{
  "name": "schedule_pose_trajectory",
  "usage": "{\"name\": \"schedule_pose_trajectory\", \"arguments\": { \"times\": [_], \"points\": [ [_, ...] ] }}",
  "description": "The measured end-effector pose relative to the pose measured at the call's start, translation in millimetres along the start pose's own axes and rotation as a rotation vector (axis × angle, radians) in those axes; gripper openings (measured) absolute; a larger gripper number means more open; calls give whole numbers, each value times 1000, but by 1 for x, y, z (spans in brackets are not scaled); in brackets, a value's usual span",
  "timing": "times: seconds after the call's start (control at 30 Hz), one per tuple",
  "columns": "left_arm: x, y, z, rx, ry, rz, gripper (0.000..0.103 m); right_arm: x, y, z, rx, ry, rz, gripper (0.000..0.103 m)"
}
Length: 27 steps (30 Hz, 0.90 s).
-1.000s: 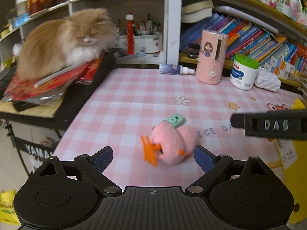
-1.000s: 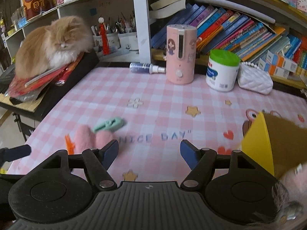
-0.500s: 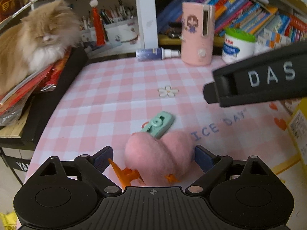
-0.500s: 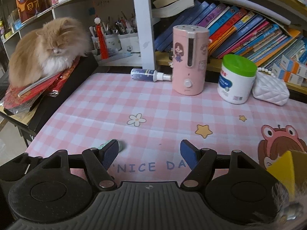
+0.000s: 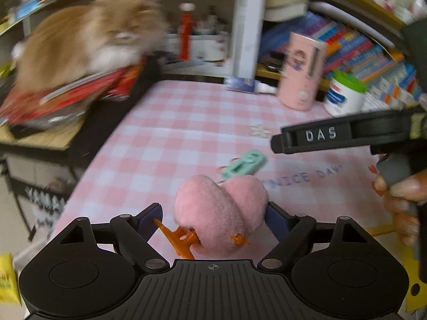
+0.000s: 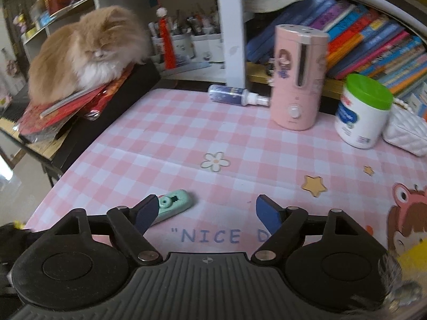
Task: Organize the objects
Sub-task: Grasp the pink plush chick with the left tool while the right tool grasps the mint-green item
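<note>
Pink plush heart clip: between my closing left hand-held gripper jaws, not yet lifted from table. Mint clip: beside my opening, empty right hand-held gripper. Both unsorted.

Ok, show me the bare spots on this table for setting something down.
Free: the checked cloth between the flower print and the spray bottle. Crowded: the back right by the pink humidifier, the green-lidded jar and the white pouch.
</note>
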<state>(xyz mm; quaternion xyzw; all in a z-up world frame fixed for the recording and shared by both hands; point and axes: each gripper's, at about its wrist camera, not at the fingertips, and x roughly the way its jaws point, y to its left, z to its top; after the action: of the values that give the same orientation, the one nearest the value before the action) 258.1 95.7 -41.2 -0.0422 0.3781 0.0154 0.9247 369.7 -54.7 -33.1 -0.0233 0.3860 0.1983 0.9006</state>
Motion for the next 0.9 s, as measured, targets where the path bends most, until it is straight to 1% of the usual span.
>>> {"name": "schedule_pose_trajectory", "arguments": {
  "times": [0.17,0.3,0.53,0.67,0.8,0.87,0.9],
  "points": [
    [-21,26,-8,-99,-11,63,84,21,15,-3,-122,-10,43,86],
    [-32,35,-15,-147,-16,71,84,37,27,-7,-240,-25,75,88],
    [-41,39,-22,-170,-15,74,84,59,36,-9,-296,16,130,88],
    [-43,42,-23,-174,-15,79,84,70,37,-11,-326,44,129,87],
    [-43,43,-23,-175,-14,79,84,76,34,-13,-346,47,156,85],
    [-44,43,-23,-175,-13,76,84,76,32,-13,-333,46,173,77],
    [-44,43,-22,-174,-15,74,84,76,31,-13,-323,47,189,68]
  ]
}}
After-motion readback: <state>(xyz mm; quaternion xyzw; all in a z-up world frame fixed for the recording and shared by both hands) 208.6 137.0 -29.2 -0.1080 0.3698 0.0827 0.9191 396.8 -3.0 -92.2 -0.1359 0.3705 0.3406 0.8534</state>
